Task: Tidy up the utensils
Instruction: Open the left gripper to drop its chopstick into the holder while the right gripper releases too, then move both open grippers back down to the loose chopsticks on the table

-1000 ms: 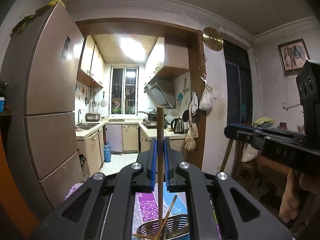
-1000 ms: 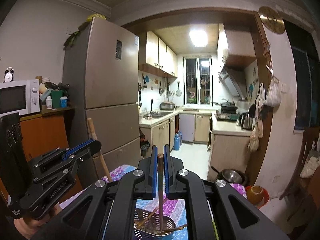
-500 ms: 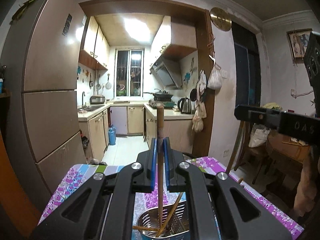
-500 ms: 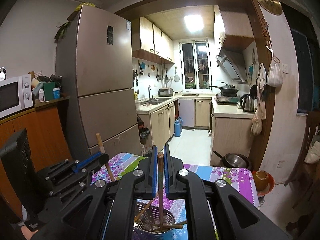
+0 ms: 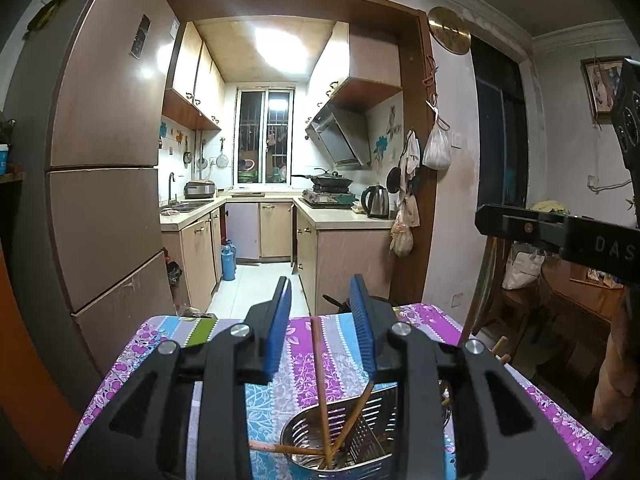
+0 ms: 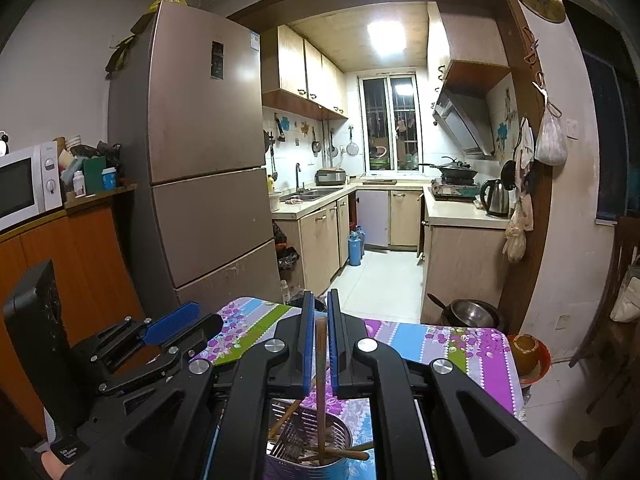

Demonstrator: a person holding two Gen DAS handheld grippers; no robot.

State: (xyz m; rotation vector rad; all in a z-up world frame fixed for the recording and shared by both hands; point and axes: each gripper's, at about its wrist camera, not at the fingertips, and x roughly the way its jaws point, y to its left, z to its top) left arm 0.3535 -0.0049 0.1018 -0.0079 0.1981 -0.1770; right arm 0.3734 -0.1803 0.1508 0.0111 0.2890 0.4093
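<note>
Left gripper (image 5: 322, 312) jaws have just been opening, chopstick (image 5: 320, 380) standing loose between them, leaning in the metal holder (image 5: 372, 436). Right gripper (image 6: 319, 324) is pinching another chopstick (image 6: 321, 380) upright over the holder near the tablecloth's (image 6: 460, 344) front edge.

A tall bronze refrigerator (image 6: 192, 152) fills the left half of the right wrist view, with a white microwave (image 6: 28, 186) on an orange cabinet (image 6: 60, 264) at the far left. Centre frame, a lit kitchen shows a window (image 6: 390, 122), a sink (image 6: 310, 194), an electric kettle (image 6: 496, 198) and a range hood (image 6: 464, 124). A floral tablecloth (image 6: 440, 344) spans the lower middle. A round gold clock (image 5: 449, 30) hangs upper right in the left wrist view.
</note>
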